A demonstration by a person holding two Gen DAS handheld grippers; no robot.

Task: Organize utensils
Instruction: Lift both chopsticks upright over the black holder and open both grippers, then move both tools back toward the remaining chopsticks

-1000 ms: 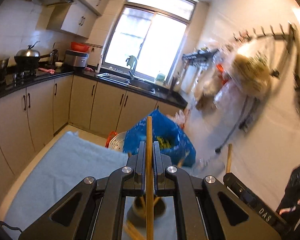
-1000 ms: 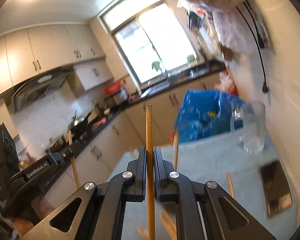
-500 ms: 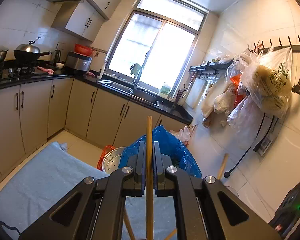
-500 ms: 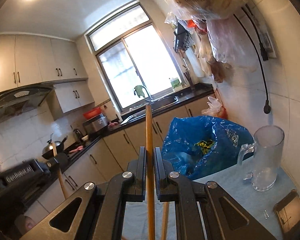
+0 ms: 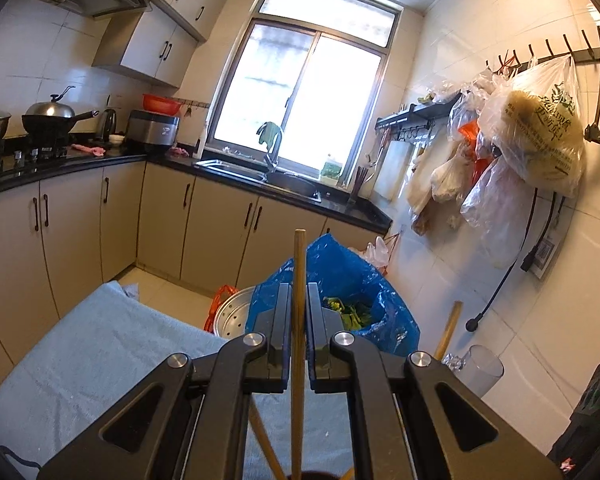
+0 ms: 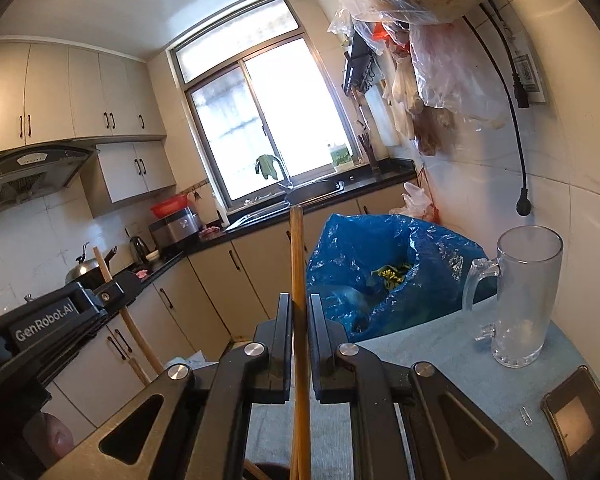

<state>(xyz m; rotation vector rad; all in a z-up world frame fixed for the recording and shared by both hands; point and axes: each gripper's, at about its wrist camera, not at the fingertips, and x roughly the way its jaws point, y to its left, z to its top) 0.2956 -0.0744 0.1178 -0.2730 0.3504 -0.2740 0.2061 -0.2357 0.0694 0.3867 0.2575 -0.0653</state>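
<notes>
Left wrist view: left gripper point(image 5: 299, 312) clamped on a wooden chopstick point(image 5: 299, 264), jaws closed tight against its shaft. Long axis upright in the picture, tip pointing up past the finger ends toward the blue bag point(image 5: 352, 276), lower end running down between the gripper's arms and cut off at the bottom edge. Held above the blue-grey cloth point(image 5: 92, 352) on the table. Beneath the gripper, more chopsticks point(image 5: 262, 444) leaning at a slant, mostly hidden by the black frame; a dark round rim at the very bottom edge, too cut off to identify. At right, the top of a second chopstick point(image 5: 449, 330), tilted slightly rightward, its lower part hidden behind the gripper's arm. Just beyond it, a clear glass mug point(image 5: 480, 368), only partly seen. Behind the bag, a metal steamer tray point(image 5: 232, 316), half covered.

Right wrist view: right gripper point(image 6: 300, 316) likewise closed on a second chopstick point(image 6: 298, 256), long axis upright, tip up toward the sink counter, lower end lost between the arms at the bottom edge. Held over the cloth point(image 6: 440, 352), left of the glass mug point(image 6: 520, 300) standing upright on it. At left, the left gripper point(image 6: 112, 292) with its chopstick point(image 6: 112, 292) tilted, top leaning left, lower part passing behind the near frame. A phone point(image 6: 576, 420) lying flat at lower right, cut by the picture's rim. A fingertip point(image 6: 58, 440) at lower left, the rest of the hand hidden.
</notes>
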